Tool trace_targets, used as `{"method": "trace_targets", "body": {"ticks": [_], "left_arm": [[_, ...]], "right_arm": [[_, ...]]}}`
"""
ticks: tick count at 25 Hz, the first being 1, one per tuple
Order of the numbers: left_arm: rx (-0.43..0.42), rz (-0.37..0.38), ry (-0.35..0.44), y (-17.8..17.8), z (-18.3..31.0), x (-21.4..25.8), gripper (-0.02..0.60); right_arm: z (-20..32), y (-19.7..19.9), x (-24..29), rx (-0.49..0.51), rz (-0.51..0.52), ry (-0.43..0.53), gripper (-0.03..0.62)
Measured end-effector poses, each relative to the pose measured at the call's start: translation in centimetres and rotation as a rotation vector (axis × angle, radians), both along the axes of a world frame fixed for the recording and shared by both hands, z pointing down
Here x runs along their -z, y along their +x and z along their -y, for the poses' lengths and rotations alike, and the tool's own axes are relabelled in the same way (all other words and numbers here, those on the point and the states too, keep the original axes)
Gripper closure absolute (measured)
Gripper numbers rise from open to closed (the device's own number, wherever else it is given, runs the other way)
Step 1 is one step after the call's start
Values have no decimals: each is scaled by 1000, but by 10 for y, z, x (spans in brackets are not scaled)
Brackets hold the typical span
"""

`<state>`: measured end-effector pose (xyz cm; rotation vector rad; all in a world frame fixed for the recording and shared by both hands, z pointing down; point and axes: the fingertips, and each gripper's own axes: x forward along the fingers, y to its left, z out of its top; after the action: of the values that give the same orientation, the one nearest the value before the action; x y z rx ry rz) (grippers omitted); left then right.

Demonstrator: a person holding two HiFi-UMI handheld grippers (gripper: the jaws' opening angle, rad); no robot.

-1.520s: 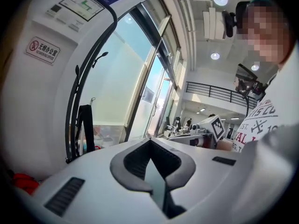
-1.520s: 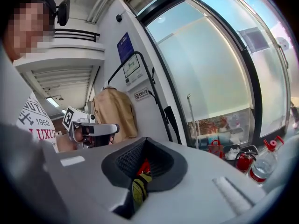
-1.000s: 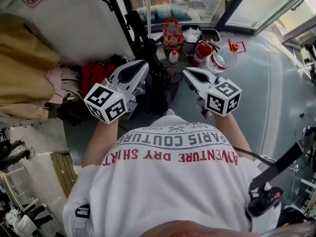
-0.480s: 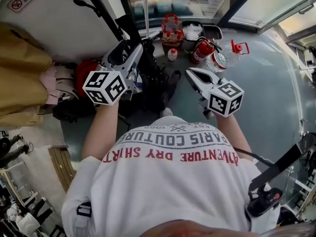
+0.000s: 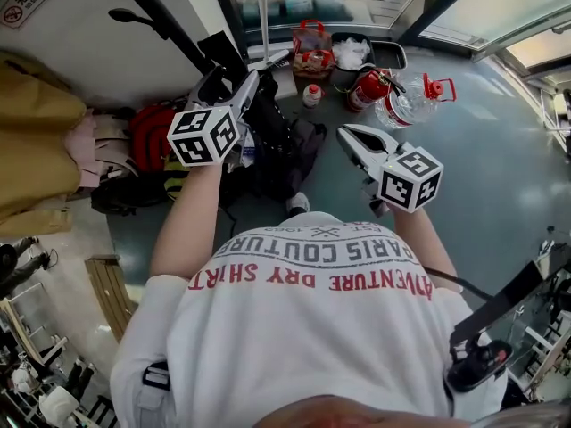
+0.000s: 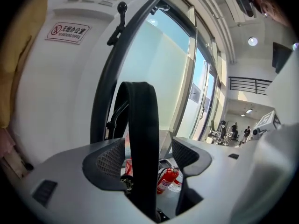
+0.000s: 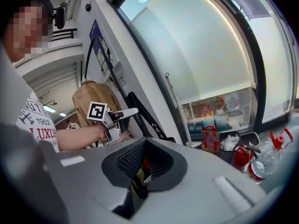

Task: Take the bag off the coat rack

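1. Left gripper [image 6: 148,155] is being held up at the coat rack [image 5: 169,16]. Its jaws are opening and standing wide.
2. Black strap [image 6: 144,120] is running up between the pads. They are not pressing on it, and a gap is showing on the right-hand side.
3. Right gripper [image 7: 145,140] is waiting lower and off to the side, jaws together, holding nothing.
4. Bag [image 5: 278,145] is sitting low against the rack pole, near the wall, and looks to be hanging there. I cannot tell which peg the strap loop is hooked over.
5. Step in hand, my read: getting a hold on the strap before lifting it off.
6. To do it well, the left gripper should be centring the strap between the pads and closing just under the top of the loop, not down at the bag.
7. The lift should be going up first and then out from the pole, so the loop clears its peg. Pulling sideways is risking a tipped rack.
8. The right gripper could be steadying the bag body as the weight comes free.
9. Fire extinguisher [image 5: 368,89] and water bottle [image 5: 406,105] are standing on the floor near the rack's foot, so the bag should be kept from swinging into them.
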<state>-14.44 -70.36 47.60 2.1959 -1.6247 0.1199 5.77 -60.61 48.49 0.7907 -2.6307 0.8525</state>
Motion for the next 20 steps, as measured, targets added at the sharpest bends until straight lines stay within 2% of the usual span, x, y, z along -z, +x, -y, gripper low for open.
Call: {"method": "trace_targets", "body": {"ticks": [3,6,10,12,14,15,20], "left_arm": [[18,23,16,0,2,-2,284],[43,11,18,-6,6,-3,284],[31,11,13,-2,9,-6,289],[64,24,5,-7,7,-8,377],[105,38,7,-14,5,-9,505],[115,47,11,-16,5,-10,548],[115,51,15,-12,4,-11,558]], "right_arm": [[0,-1,-2,8,-5,-3,592],[1,-3,-4,12,-11,-10,592],[3,-3,-8,9,-16,-15,592],[2,-1,-10,6,-17,-20,592],[2,-1,-12,4,-18,-24,592],[2,0,-13,3,-17,-25,592],[2,3,-19,3,-15,-31,592]]}}
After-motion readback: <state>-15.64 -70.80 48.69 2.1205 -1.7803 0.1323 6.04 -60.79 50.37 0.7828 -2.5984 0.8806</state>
